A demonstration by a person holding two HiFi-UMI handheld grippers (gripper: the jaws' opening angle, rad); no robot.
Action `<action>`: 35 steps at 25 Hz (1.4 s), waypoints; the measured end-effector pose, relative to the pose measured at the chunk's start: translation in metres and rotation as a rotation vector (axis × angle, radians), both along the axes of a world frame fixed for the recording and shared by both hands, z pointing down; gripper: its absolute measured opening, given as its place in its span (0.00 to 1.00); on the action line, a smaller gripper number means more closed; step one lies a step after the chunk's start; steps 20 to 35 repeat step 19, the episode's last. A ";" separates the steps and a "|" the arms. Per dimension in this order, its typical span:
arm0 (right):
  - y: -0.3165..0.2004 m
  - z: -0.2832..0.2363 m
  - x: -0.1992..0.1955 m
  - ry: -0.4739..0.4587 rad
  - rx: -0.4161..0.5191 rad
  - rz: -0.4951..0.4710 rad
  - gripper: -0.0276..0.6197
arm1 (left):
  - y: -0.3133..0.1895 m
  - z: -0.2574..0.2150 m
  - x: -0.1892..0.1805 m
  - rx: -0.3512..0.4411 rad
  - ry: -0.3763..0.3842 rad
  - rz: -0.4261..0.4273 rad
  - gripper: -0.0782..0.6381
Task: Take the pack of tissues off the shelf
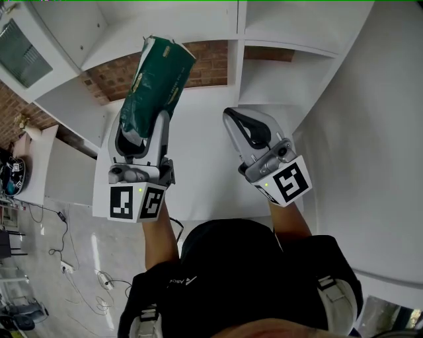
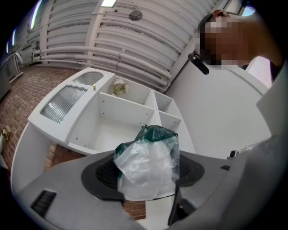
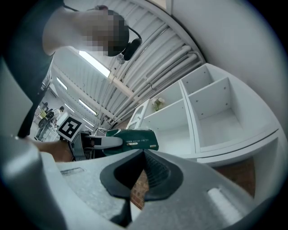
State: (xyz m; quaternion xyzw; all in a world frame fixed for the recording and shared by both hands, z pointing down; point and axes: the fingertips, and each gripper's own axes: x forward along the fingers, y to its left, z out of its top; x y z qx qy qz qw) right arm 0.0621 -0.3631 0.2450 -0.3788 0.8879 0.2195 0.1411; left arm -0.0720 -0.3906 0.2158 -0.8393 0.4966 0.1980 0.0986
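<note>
The dark green pack of tissues (image 1: 157, 79) with a clear plastic end (image 2: 148, 168) is off the white shelf unit (image 1: 198, 16), out in front of it in the air. My left gripper (image 1: 140, 129) is shut on the pack's lower end, and the pads press on both sides of it (image 2: 146, 179). The right gripper view shows the pack (image 3: 135, 138) from the side, sticking out of the left gripper (image 3: 96, 143). My right gripper (image 1: 246, 129) hangs beside it to the right, shut with nothing in it (image 3: 143, 173). The shelf compartments (image 2: 121, 119) look bare.
A brick wall (image 1: 211, 63) shows behind the shelf openings. A small plant (image 2: 119, 87) stands on top of the shelf unit. A white wall (image 1: 370, 145) runs along the right. Cables lie on the grey floor (image 1: 73, 264) at the left.
</note>
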 end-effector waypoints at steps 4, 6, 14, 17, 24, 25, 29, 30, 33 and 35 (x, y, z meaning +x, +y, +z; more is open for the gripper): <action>0.000 0.000 0.002 -0.002 -0.002 0.011 0.04 | 0.000 0.000 0.000 0.001 -0.003 0.007 0.52; 0.001 0.001 0.003 -0.003 -0.001 0.015 0.04 | 0.000 0.000 -0.001 0.006 -0.006 0.006 0.52; 0.003 0.004 0.004 0.007 -0.007 0.028 0.04 | 0.002 -0.004 0.001 0.021 -0.014 0.023 0.52; 0.002 0.003 0.005 0.005 -0.008 0.033 0.04 | 0.003 -0.006 0.001 0.026 -0.015 0.027 0.52; 0.001 0.003 0.006 0.003 -0.009 0.036 0.04 | 0.003 -0.007 0.001 0.029 -0.017 0.030 0.52; 0.001 0.003 0.006 0.003 -0.009 0.036 0.04 | 0.003 -0.007 0.001 0.029 -0.017 0.030 0.52; 0.001 0.003 0.006 0.003 -0.009 0.036 0.04 | 0.003 -0.007 0.001 0.029 -0.017 0.030 0.52; 0.001 0.003 0.006 0.003 -0.009 0.036 0.04 | 0.003 -0.007 0.001 0.029 -0.017 0.030 0.52; 0.001 0.003 0.006 0.003 -0.009 0.036 0.04 | 0.003 -0.007 0.001 0.029 -0.017 0.030 0.52; 0.001 0.003 0.006 0.003 -0.009 0.036 0.04 | 0.003 -0.007 0.001 0.029 -0.017 0.030 0.52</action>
